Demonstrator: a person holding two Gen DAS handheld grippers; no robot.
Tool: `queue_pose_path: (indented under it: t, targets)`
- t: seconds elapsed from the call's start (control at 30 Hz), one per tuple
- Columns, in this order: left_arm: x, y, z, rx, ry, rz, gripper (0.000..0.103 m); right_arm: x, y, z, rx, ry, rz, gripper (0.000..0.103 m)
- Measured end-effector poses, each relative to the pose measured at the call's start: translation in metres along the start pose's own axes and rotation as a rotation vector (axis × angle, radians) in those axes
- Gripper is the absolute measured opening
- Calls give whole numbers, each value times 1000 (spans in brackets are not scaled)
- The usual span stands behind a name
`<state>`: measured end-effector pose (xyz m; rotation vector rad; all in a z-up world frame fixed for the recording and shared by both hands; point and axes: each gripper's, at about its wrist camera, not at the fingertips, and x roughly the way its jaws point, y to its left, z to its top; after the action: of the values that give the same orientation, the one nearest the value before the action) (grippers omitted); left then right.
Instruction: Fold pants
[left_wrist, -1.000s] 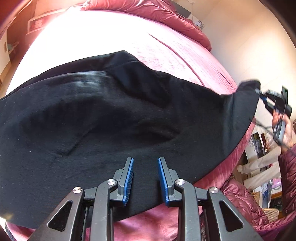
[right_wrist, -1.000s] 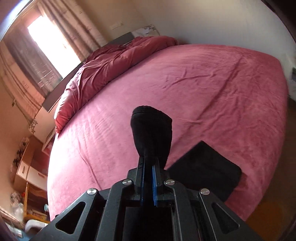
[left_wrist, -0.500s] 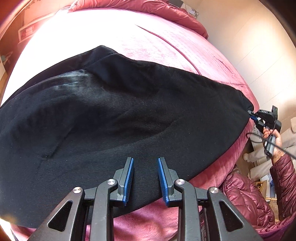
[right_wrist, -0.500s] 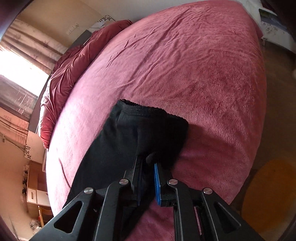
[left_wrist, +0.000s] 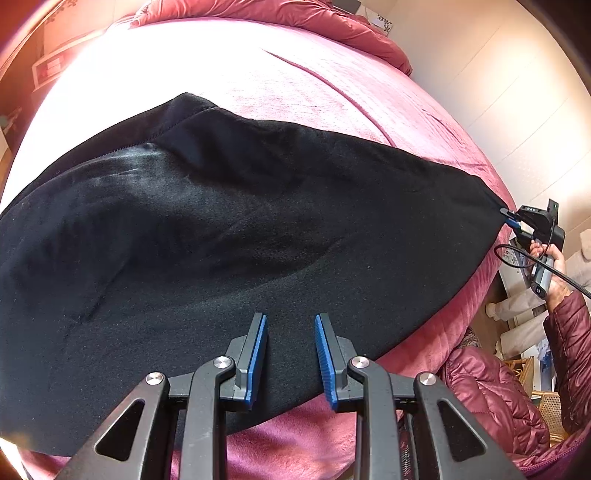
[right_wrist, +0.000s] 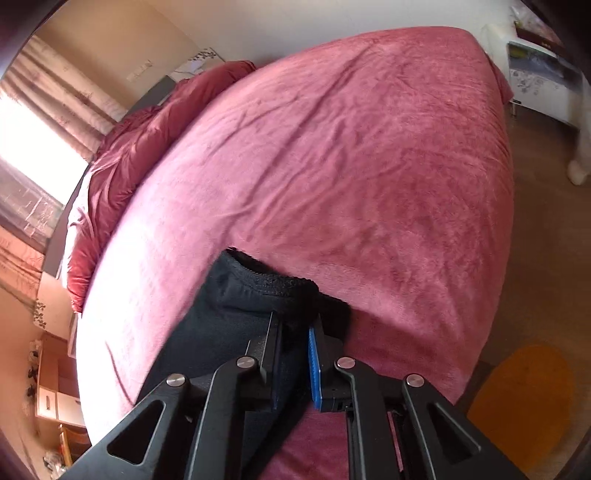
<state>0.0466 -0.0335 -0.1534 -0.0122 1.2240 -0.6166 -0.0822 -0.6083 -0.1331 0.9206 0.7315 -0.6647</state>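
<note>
Black pants (left_wrist: 229, 251): spread flat on pink bed (left_wrist: 295, 74);
Left gripper (left_wrist: 289, 354): jaws spread, above fabric;
Right gripper (right_wrist: 295, 363): jaws parted around pants' corner

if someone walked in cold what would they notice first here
A big sheet of black fleece pants fills the left wrist view, spread across the pink plush bedspread. The left gripper hovers open over their near edge. At the far right corner, the right gripper has the fabric between its fingers, now slightly apart.

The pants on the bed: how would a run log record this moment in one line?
pants: flat on pink bed | left gripper: open over them | right gripper: jaws parted around waistband end
</note>
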Motion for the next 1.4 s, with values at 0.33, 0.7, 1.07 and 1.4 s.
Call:
queue_pose_path:
  t: [0.33,0.7,1.07,1.4]
  targets:
    - [2,6,-3,-23,-9,5,27,17,-13,-8,18,36,-85,12]
    - [-9,19,-8,-59,-71,18,29,-31,31,-14,-185,-38,-217,37]
    - [-22,45,-14,-137,-126,67,30,-19,248,-174,-930,68,-79,39]
    - [-50,76,-28,-209,-182,105,30,-18,384,-326,-1282,23,60,39]
